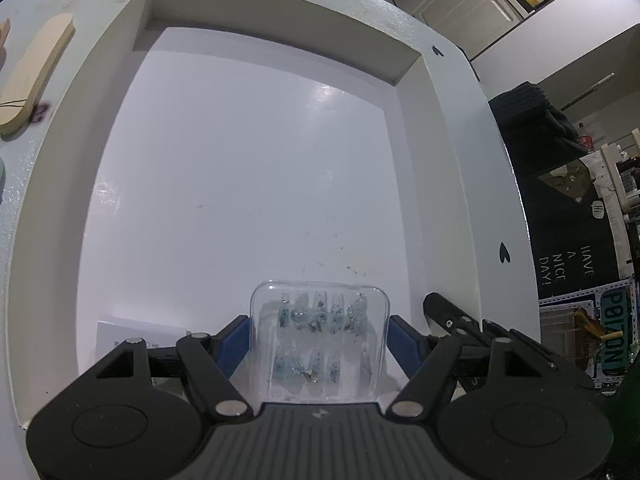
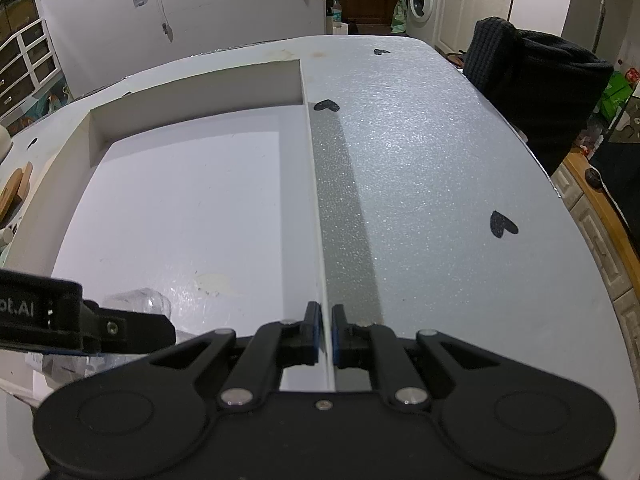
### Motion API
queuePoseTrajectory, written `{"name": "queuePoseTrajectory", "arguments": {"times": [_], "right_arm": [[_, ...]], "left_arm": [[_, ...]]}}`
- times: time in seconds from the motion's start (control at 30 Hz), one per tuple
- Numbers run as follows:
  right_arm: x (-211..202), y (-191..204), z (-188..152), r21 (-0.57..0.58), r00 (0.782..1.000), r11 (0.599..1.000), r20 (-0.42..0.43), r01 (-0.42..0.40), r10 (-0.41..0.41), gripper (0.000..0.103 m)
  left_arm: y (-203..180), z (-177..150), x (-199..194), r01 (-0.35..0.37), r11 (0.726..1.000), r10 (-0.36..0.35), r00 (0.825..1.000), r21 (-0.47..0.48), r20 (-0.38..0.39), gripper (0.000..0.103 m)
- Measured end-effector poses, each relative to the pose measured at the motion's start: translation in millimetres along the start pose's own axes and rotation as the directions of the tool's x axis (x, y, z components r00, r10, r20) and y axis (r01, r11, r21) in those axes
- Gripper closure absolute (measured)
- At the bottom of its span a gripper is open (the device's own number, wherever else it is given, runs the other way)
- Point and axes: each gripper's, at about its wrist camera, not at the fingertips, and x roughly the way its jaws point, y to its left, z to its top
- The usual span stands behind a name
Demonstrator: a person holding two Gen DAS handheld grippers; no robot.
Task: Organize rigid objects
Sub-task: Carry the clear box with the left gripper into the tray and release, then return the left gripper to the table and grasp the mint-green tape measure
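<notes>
The left gripper [image 1: 319,334] is closed on a clear plastic case [image 1: 320,340] of small blue-green pieces, its blue pads pressing both sides, holding it over the near end of the white tray [image 1: 452,152]. The right gripper [image 2: 325,330] pinches the tray's thin right wall [image 2: 316,200] at its near end, jaws almost together. A wooden board [image 1: 36,68] lies on the table, left of the tray.

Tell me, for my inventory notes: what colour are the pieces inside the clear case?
Teal-blue, speckled, inside the clear case; best in the left wrist view.
</notes>
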Motion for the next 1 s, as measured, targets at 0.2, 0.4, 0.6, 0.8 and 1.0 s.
{"name": "queuePoseTrajectory", "arguments": {"times": [0.2,0.4,0.6,0.8,1.0], "right_arm": [[1,0,0,0.001,1.0,1.0,0.001,-0.002,0.002,0.096],[0,0,0,0.001,1.0,1.0,0.001,-0.002,0.002,0.096],[0,0,-1,0.002,1.0,1.0,0.002,-0.002,0.002,0.096],[0,0,-1,0.002,1.0,1.0,0.002,-0.002,0.002,0.096],[0,0,-1,0.002,1.0,1.0,0.002,-0.002,0.002,0.096]], "left_arm": [[-1,-1,-1,-0.013,1.0,0.013,1.0,0.006,-0.001,0.013],[7,0,-6,0.039,0.999,-0.039,0.999,-0.036,0.0,0.007],[9,3,-27,0.107,0.993,-0.105,0.994,-0.054,0.039,0.004],[15,12,-60,0.124,0.992,-0.121,0.982,-0.011,0.143,0.001],[32,21,-94,0.044,0.999,-0.048,0.96,0.02,0.277,0.0]]}}
